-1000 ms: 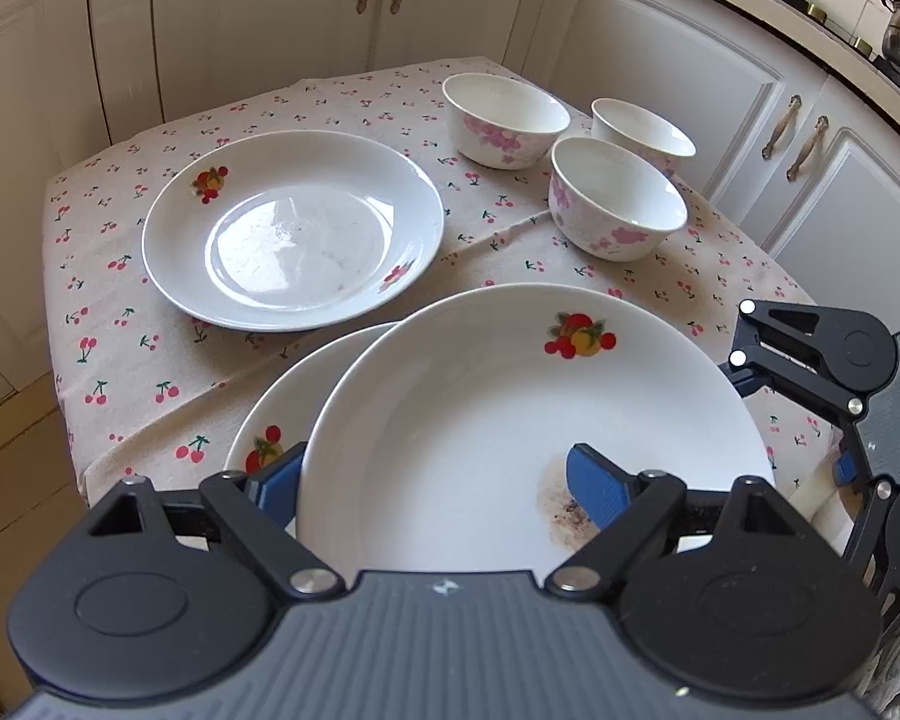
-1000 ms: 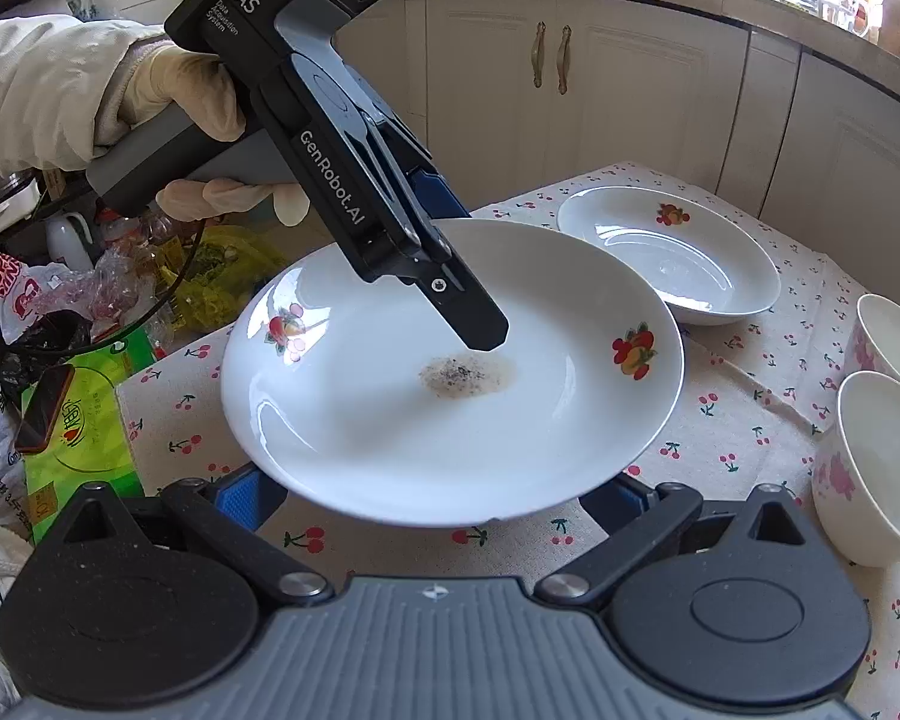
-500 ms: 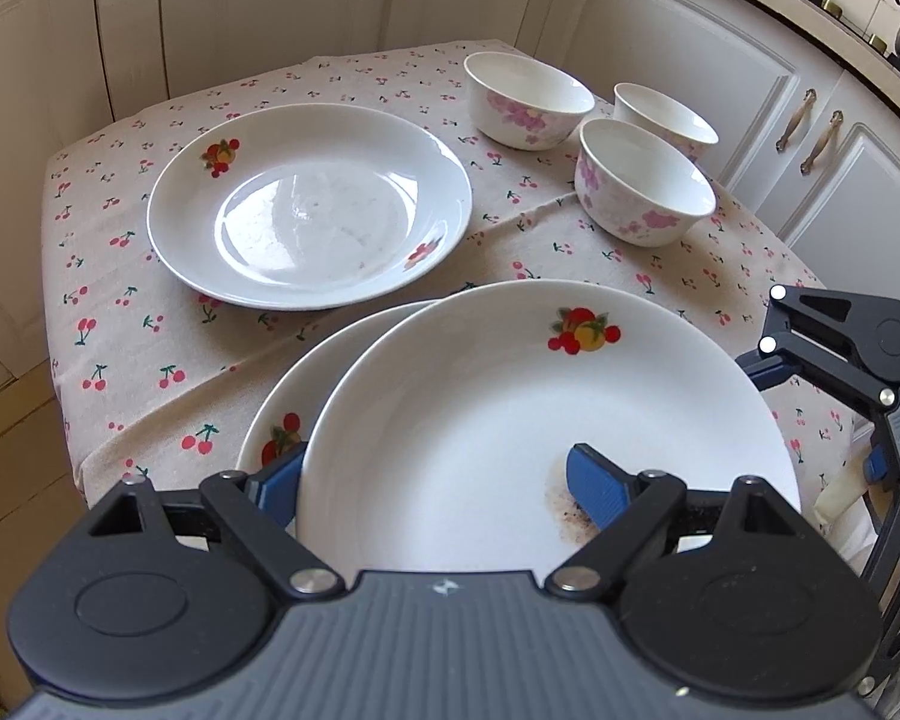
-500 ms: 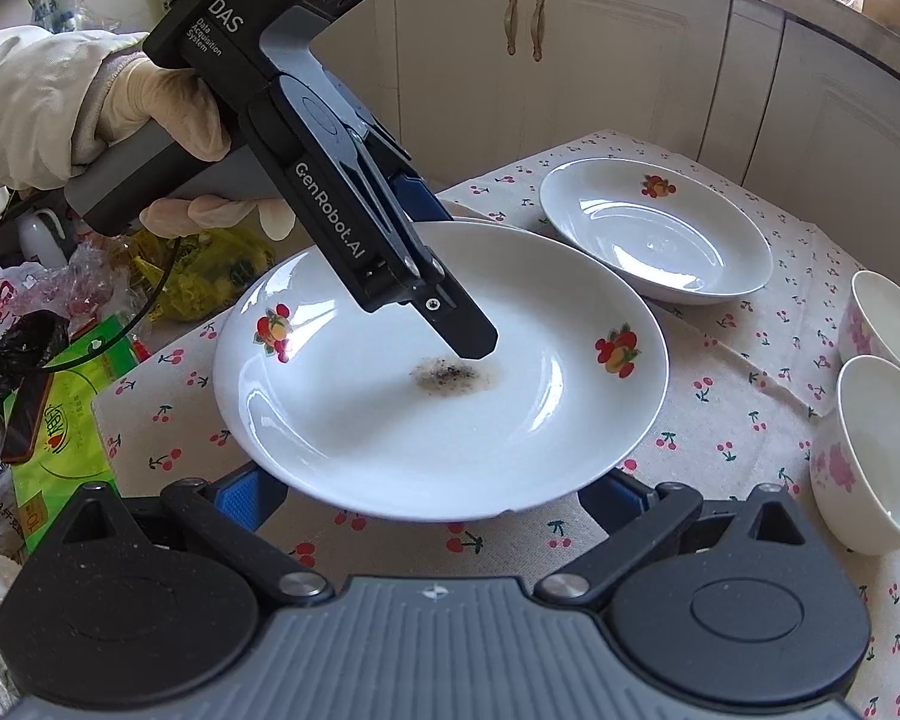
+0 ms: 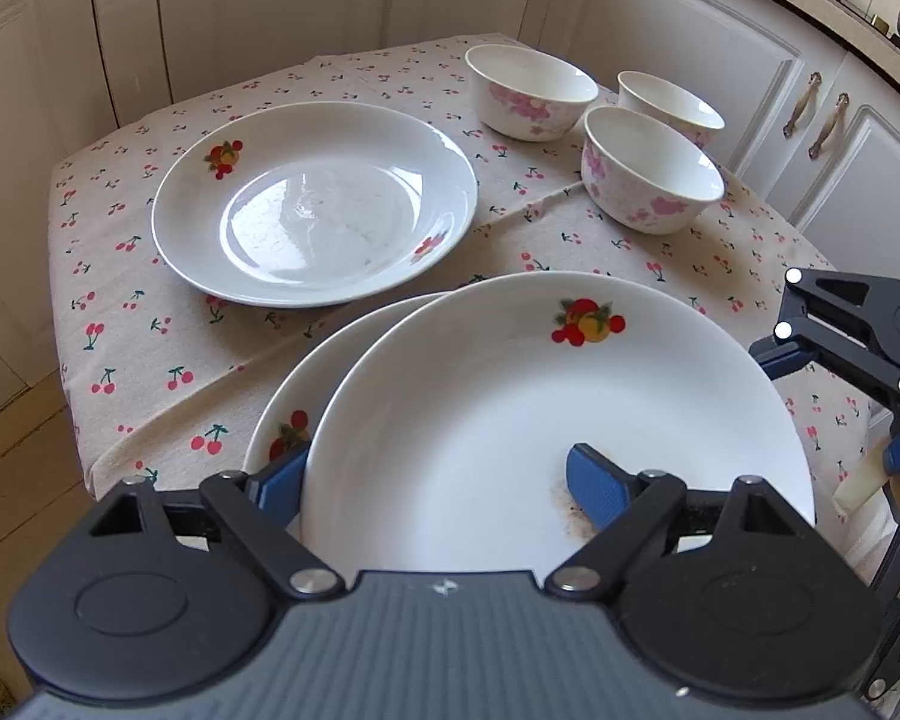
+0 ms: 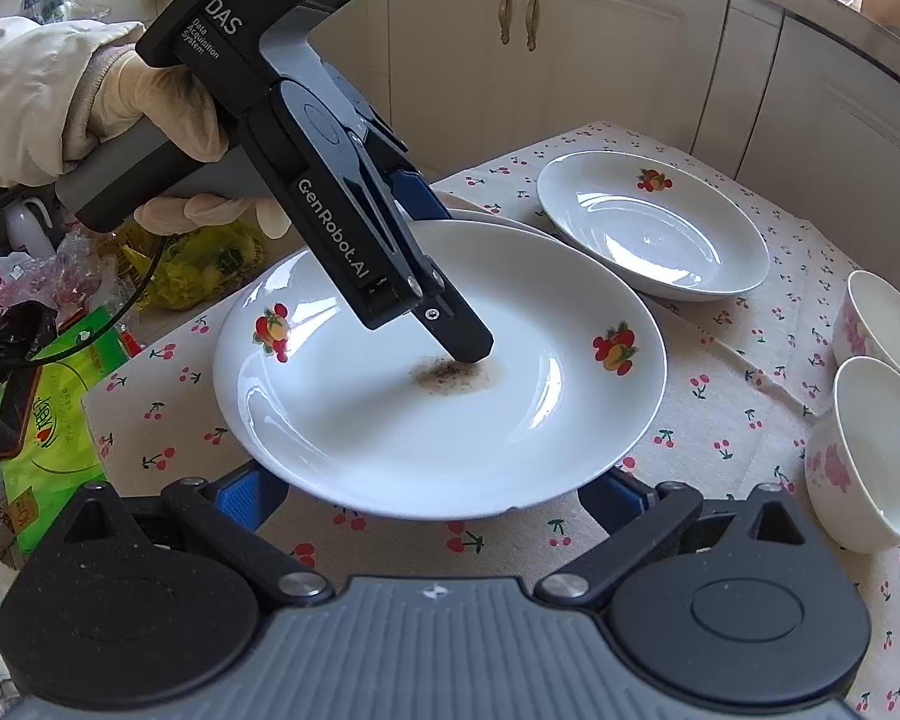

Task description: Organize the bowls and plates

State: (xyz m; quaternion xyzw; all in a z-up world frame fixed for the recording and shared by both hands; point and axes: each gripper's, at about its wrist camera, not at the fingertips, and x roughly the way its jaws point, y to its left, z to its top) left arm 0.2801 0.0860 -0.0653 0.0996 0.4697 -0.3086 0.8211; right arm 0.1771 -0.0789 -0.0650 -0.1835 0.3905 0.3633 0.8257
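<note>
Barely started, by my read: the left tongs (image 5: 438,483) hold a dirty plate (image 5: 558,420) by its near rim, one pad (image 5: 594,486) on the inside face next to a brown smear, the other pad under the rim, so they are clamped about halfway shut on it. That plate sits over, and offset from, a second plate (image 5: 288,414) on the worktop (image 5: 150,348); I can't tell whether it is touching it or held just above. From the right wrist view the upper plate looks tilted up a bit at its near edge. A third plate (image 5: 315,204) lies alone further back, well apart from the pair. Three bowls (image 5: 651,171) stand loose in a cluster at the far right, near each other, none nested. So left to do, I'd say: settle this plate square on the one below, get the far plate onto the pile, then stack the bowls. The right tongs (image 6: 432,501) sit wide open, pads (image 6: 246,492) either side of the held plate's near edge and below it, gripping nothing. A gloved hand (image 6: 168,114) carries the left tool.
</note>
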